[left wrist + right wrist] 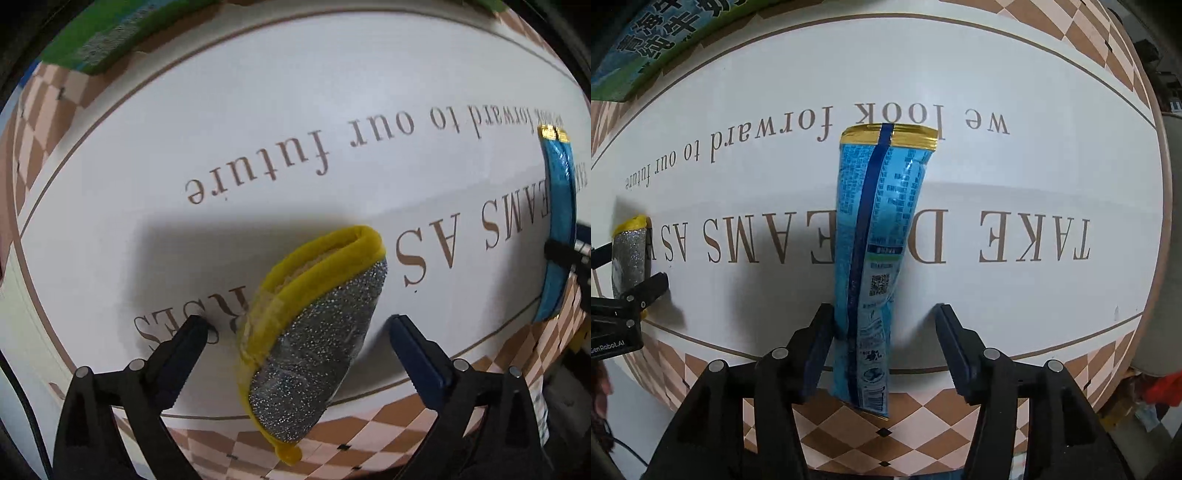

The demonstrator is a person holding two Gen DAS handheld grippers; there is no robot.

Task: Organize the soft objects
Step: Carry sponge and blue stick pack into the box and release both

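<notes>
Yellow-edged and glittery silver, the scouring sponge (314, 332) lies on the white printed mat (258, 110), right between the spread fingers of the left tool (297, 326), which stands wide and grips nothing; neither finger appears to touch the sponge. Off to the sponge's right on the same mat lies the blue snack packet (879, 258), long and narrow, gold seal at its far end. The right tool (882, 325) straddles the packet's near half, wide too: the left finger (818, 339) sits right against the packet's edge, the other finger well clear of it. Beyond the sponge, at the mat's far left corner, a green box (107, 40) sits on the tabletop. Brown and pink checks (886, 439) border the mat nearest the tools.
</notes>
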